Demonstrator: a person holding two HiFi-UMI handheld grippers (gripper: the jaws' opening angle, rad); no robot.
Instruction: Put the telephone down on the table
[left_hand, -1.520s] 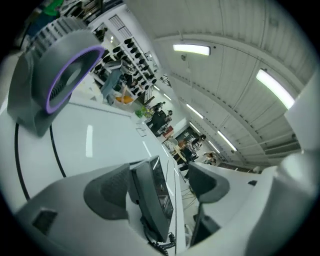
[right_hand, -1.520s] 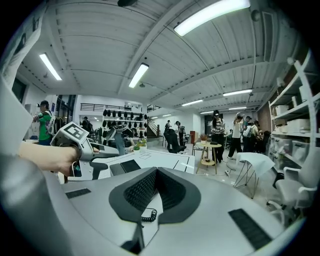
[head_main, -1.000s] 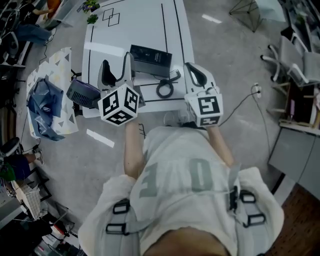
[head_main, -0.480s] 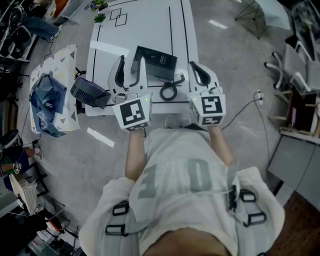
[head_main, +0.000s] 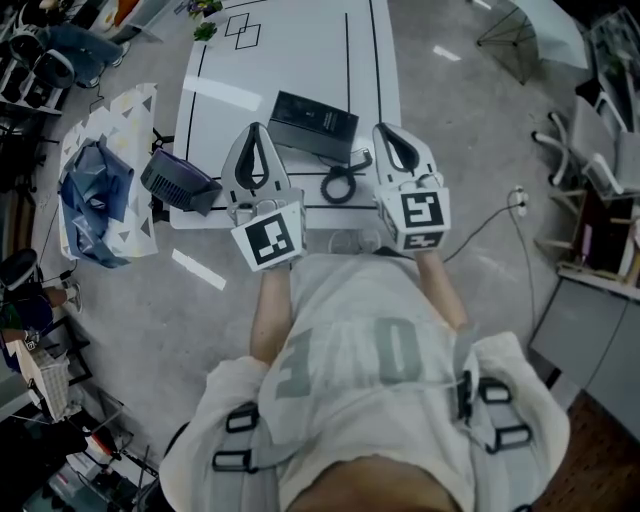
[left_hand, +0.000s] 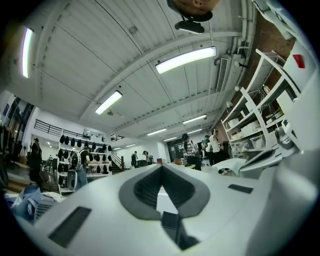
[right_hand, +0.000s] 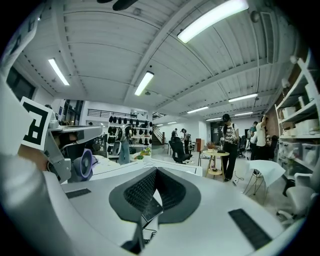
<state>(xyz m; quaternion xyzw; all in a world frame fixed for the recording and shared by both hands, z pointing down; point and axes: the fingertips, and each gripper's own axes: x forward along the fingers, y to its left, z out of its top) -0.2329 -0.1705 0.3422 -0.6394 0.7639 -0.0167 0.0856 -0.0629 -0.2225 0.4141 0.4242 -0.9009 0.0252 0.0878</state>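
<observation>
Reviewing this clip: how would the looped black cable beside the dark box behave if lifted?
The looped black cable looks thin and loosely coiled, so it would probably flop and unwind. It looks light. One end seems to run toward the dark box, so pulling might drag that.

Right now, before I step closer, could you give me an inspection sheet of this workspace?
Surface: white table, black lines marked on it.
Job's things: black telephone lying on the table, untouched.
Clutter: purple device at the table's left edge.
Tools: left tool just closed, empty; right tool shut, empty.
Cables: coiled black cord beside the telephone; floor cable at right.
Surroundings: blue cloth on a patterned sheet, floor left.
</observation>
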